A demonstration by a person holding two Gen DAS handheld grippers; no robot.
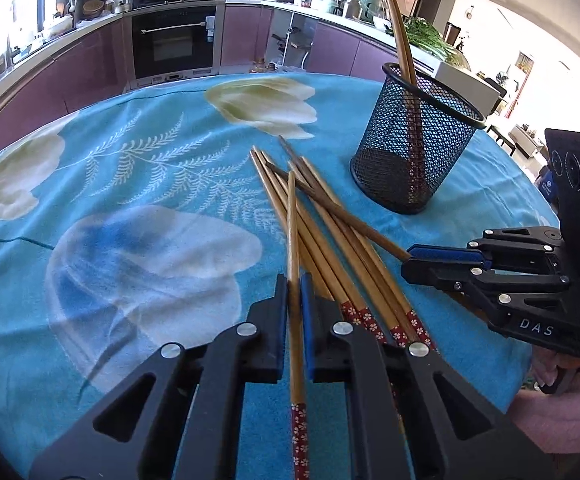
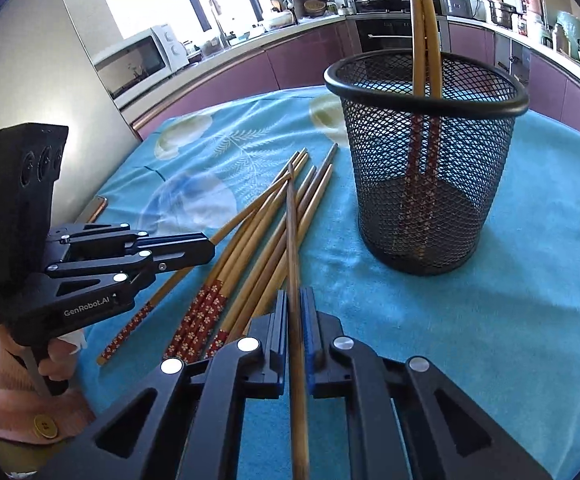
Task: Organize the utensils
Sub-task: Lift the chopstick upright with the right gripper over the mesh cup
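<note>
Landmark: I take the mesh cup (image 2: pixel 425 168) as my reference; it stands upright on the blue flowered cloth (image 1: pixel 130 200) over the bench; everything below is placed against it.

Already in the cup: two chopsticks (image 2: pixel 423 32) lean inside it, patterned red ends down, plain tips well above the rim; I judge that is the pattern for the rest, so a small part of the job is done.

Loose pile: the remaining chopsticks (image 1: pixel 329 240) lie crossed on the cloth near the cup, on the side toward me, patterned ends nearest the grippers; they overlap, which is why I take them one at a time.

Left hand-held gripper (image 1: pixel 294 292): closed down on a single light chopstick (image 1: pixel 293 216); the stick runs straight between the blue pads and out behind them; its tip points up and away from me, beside the pile and well short of the cup; gripped partway along, I reckon so the red end can go in first.

Right hand-held gripper (image 2: pixel 294 304): pinched tight on one darker brown chopstick (image 2: pixel 291 216); its tip lies over the pile, just beside the cup's base; the long tail passes back under the camera.

Step in hand: both sticks look gripped but not yet clear of the pile; I judge the next move is a lift and a turn toward upright above the cup.

Risk: a lifted stick may drag its crossed neighbours; the light cup could tip if a stick strikes the rim.
</note>
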